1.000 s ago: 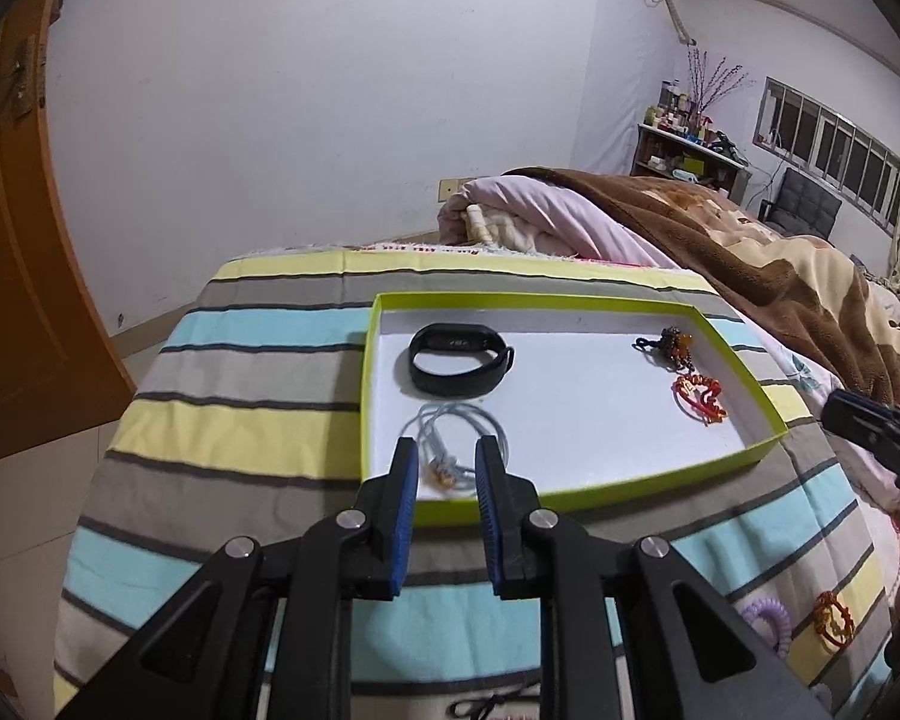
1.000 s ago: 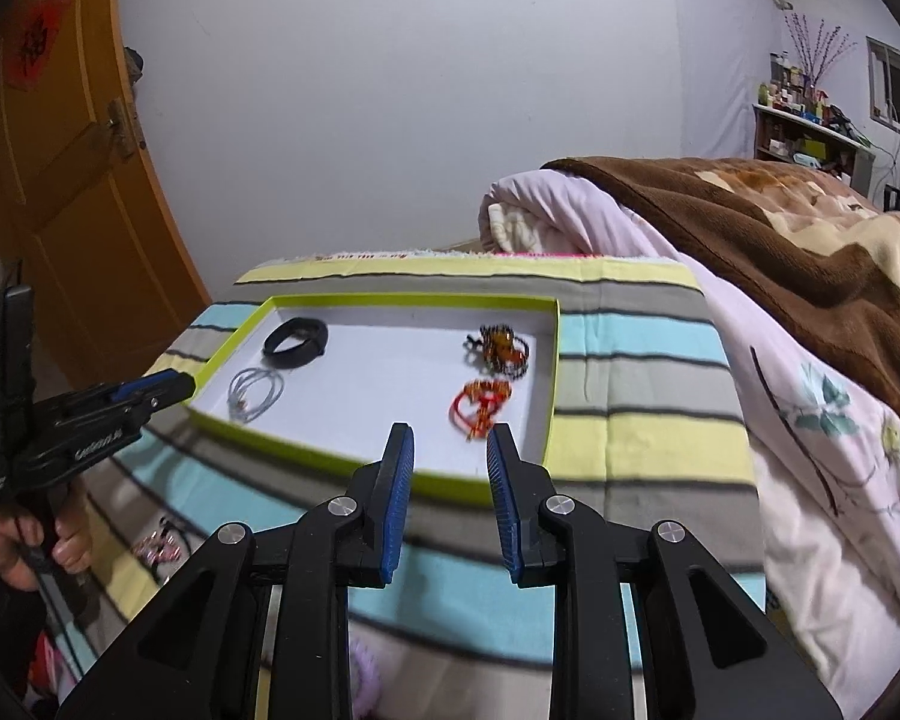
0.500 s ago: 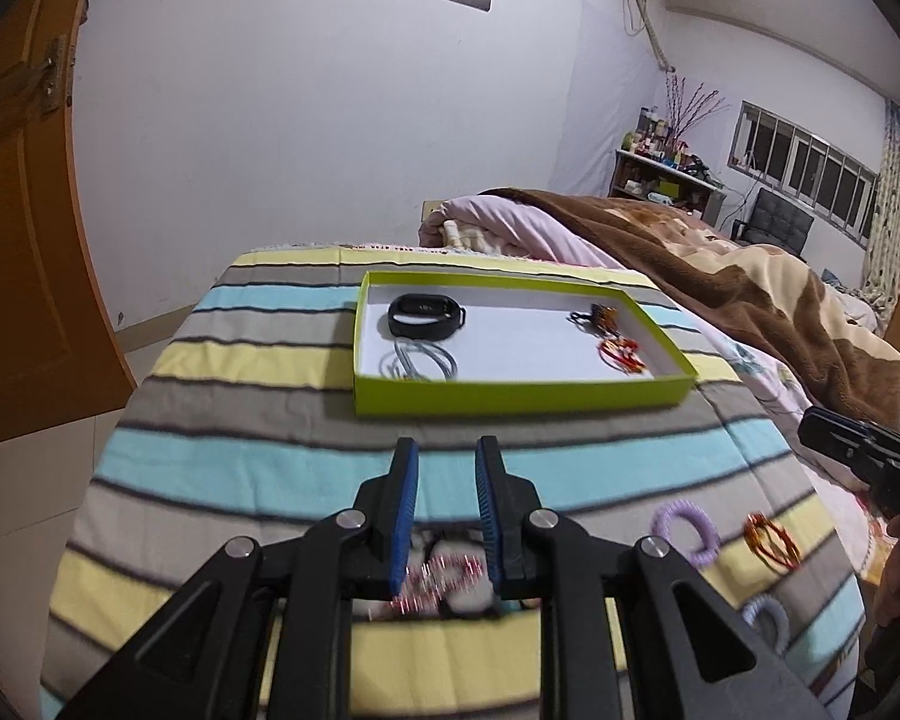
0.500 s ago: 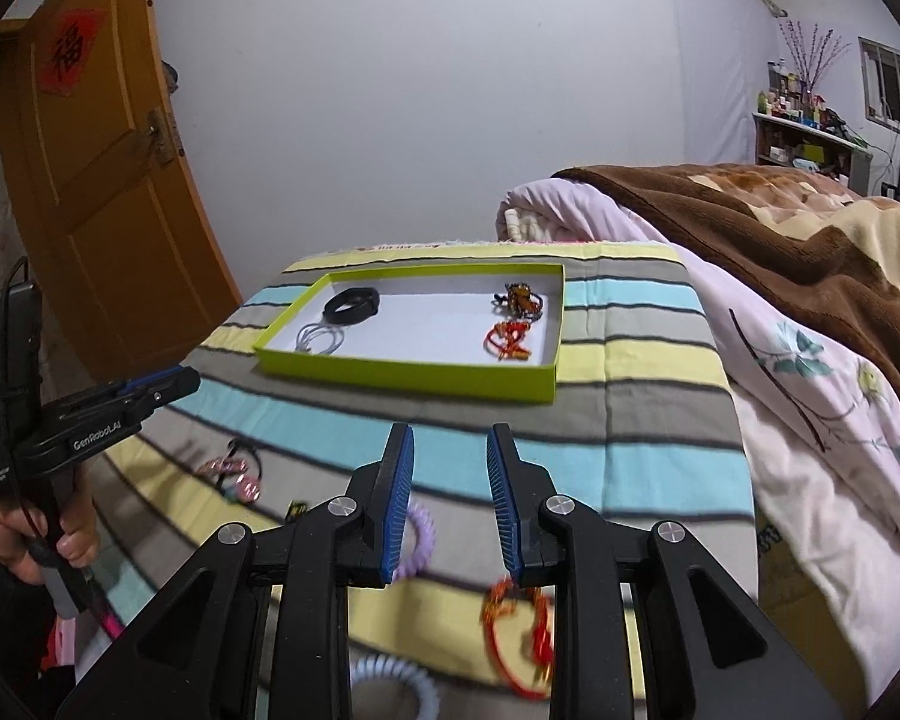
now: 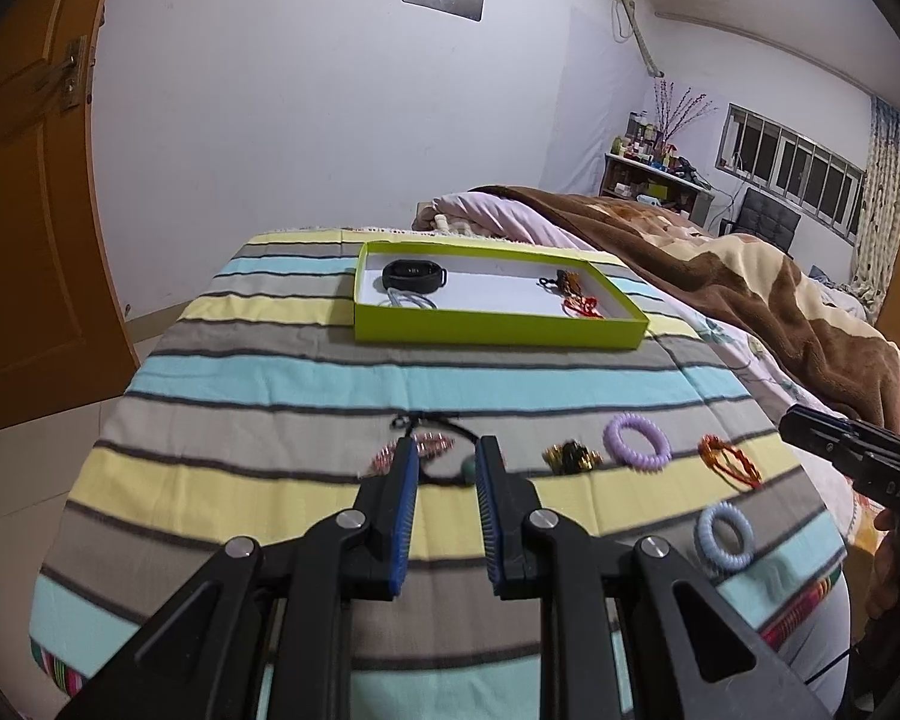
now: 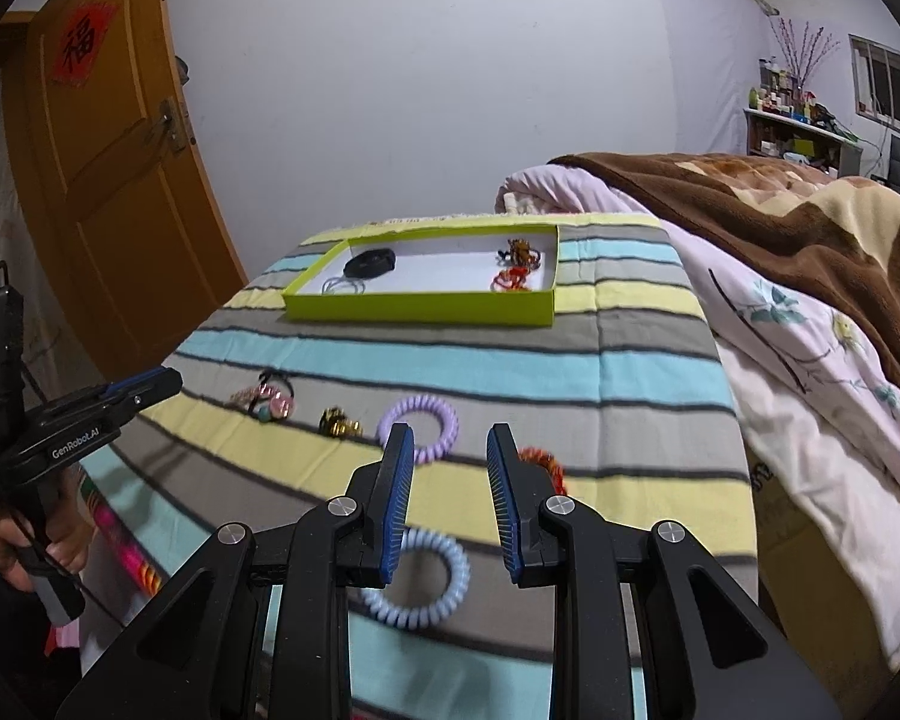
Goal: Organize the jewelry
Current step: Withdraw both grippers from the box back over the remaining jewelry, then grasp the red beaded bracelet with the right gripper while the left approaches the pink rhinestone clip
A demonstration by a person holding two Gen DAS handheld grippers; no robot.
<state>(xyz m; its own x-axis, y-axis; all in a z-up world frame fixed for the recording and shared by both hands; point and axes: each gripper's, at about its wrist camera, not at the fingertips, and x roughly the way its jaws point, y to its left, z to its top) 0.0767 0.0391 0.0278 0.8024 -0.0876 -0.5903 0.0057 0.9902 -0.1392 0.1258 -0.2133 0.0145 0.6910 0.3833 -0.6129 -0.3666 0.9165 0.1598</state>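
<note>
While its blue-padded jaws stand spread with nothing between them, the left gripper (image 5: 447,461) hangs low over the striped cloth (image 5: 270,384) of the tabletop, framing a black cord bracelet with a green bead (image 5: 450,468); a pink beaded piece (image 5: 429,443) lies just beside its left finger. To its right, in a loose row, lie a small gold-and-black ornament (image 5: 572,457), a purple coil hair tie (image 5: 636,441) and a red-orange bracelet (image 5: 729,462), with a pale blue coil hair tie (image 5: 723,536) nearer the cloth's front edge.

The right gripper (image 6: 450,447) is likewise spread and holds nothing. It hovers above the cloth with the purple coil tie (image 6: 420,425) just beyond its left finger, the red-orange bracelet (image 6: 543,462) partly hidden behind its right finger, and the pale blue tie (image 6: 417,585) under its left finger.

Well beyond both, a lime-green tray (image 5: 498,327) sits on the cloth, holding a black band (image 5: 414,276), a pale looped cord (image 5: 411,301) and two red and orange trinkets (image 5: 576,295) at its right end.
</note>
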